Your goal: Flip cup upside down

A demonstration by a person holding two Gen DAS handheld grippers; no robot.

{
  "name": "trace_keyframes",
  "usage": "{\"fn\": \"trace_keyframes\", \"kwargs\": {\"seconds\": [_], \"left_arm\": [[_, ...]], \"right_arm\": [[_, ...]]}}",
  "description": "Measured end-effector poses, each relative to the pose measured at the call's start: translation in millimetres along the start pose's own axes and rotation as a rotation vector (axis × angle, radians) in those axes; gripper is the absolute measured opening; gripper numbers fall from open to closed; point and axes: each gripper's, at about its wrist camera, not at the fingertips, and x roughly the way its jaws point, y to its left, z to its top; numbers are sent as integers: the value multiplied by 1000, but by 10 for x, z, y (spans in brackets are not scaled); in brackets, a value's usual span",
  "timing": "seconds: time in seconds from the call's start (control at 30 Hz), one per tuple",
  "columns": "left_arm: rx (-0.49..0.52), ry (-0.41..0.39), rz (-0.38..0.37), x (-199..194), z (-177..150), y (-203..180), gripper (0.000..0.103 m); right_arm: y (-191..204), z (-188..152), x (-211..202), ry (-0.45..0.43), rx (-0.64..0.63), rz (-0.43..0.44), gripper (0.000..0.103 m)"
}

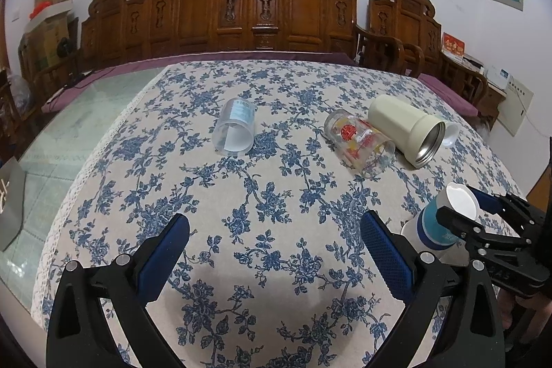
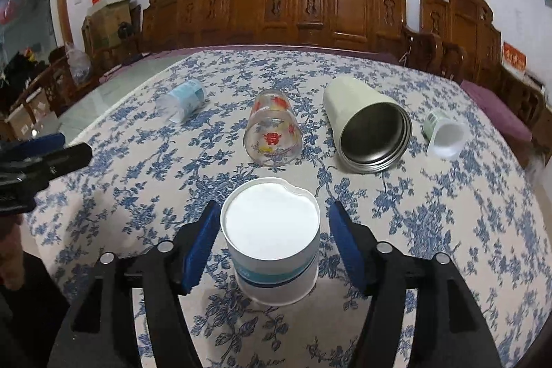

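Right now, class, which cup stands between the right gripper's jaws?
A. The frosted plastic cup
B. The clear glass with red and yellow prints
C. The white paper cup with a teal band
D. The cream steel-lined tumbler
C: in the right wrist view the white paper cup with a teal band stands base up between the open jaws of the right gripper, with gaps on both sides.
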Motion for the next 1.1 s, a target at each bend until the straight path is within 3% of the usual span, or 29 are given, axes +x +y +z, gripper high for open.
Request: {"fn": "trace_keyframes", "kwargs": {"seconds": [0.33,0.57,0.83,1.1], "left_arm": [[9,12,9,-47,-53,-82,95],[51,-29,30,-422,-80,-341,95],[58,-131,36,-1189,-116,-677,95],[31,-190,32,-1698,-75,-801,95]], "right_arm": [[-83,-77,-287,-24,46,26,87],[-229,-154,-831,-88,89,-19,100],[-303,-97,-1692,-218,111,-43,100],[-242,-86,-2187,-285,108,-49,100]]}}
